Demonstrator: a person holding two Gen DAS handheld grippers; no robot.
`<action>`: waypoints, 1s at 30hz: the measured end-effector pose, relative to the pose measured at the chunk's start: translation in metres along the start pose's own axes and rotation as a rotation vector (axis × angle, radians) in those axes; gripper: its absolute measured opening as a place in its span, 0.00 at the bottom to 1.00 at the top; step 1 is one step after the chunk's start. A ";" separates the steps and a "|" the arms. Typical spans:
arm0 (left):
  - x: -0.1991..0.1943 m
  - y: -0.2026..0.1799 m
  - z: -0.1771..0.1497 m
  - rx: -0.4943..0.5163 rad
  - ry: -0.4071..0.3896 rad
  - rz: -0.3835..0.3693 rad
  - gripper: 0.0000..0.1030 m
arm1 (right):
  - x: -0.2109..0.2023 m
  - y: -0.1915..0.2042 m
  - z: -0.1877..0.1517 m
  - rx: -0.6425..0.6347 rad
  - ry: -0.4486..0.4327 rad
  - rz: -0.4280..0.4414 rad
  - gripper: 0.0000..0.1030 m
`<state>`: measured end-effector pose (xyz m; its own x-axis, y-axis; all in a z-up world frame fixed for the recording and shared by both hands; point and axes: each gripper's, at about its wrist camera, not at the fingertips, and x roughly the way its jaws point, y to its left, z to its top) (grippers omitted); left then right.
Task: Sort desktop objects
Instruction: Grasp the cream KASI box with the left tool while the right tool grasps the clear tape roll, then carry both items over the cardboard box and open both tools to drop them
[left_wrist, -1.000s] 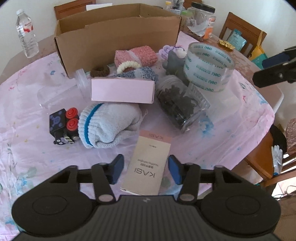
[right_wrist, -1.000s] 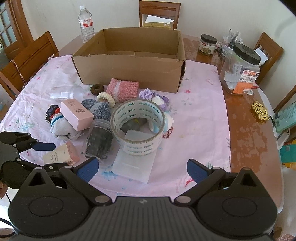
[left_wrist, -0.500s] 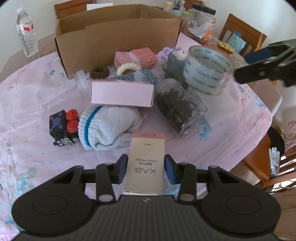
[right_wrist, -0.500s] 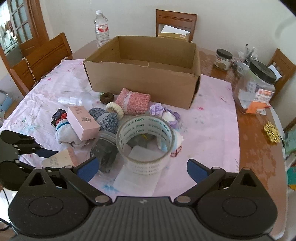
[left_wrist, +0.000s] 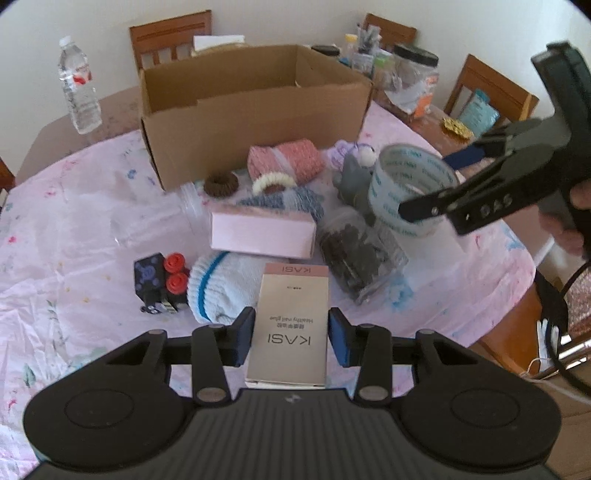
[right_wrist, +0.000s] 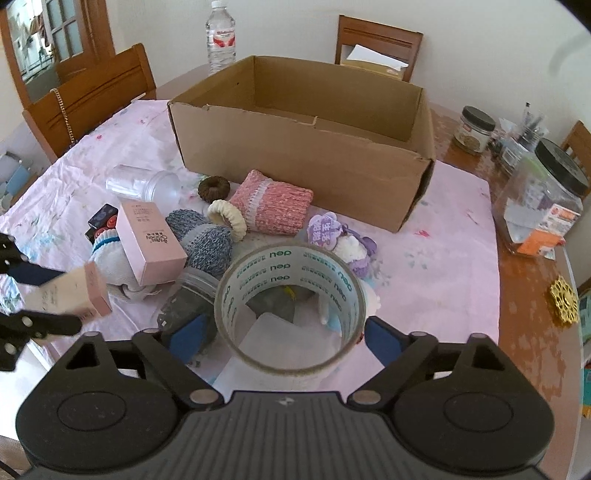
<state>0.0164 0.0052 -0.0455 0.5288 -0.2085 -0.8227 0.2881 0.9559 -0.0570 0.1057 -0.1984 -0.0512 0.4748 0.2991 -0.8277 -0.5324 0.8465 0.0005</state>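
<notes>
Left claw (left_wrist: 291, 341) clamped the KASI box (left_wrist: 290, 328) by both long sides, at 6 o'clock. Right claw (left_wrist: 439, 184), entering from 3 o'clock, had its fingers either side of the tape roll (left_wrist: 410, 192); contact unclear. Cardboard box (left_wrist: 255, 118) stood open at 12 o'clock on the table (left_wrist: 74, 229).

**Item count**

1 cardboard box (right_wrist: 303, 147), 2 small boxes (pink box (right_wrist: 151, 240), beige box (left_wrist: 291, 317)), 1 tape roll (right_wrist: 291, 306), 2 hair ties (right_wrist: 213, 188), 1 water bottle (right_wrist: 221, 35), 3 knit bundles (right_wrist: 273, 206).
</notes>
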 end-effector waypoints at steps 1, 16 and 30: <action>-0.002 0.000 0.002 -0.005 -0.004 0.003 0.40 | 0.001 -0.001 0.001 -0.006 0.001 0.007 0.88; -0.013 0.000 0.042 0.034 -0.086 0.007 0.40 | -0.014 -0.008 0.008 -0.056 -0.006 0.018 0.84; -0.007 0.032 0.087 0.187 -0.137 -0.092 0.40 | -0.033 -0.006 0.032 0.058 -0.027 -0.065 0.84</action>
<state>0.0912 0.0191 0.0079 0.5931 -0.3315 -0.7337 0.4765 0.8791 -0.0120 0.1159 -0.1988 -0.0057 0.5264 0.2542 -0.8114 -0.4586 0.8884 -0.0192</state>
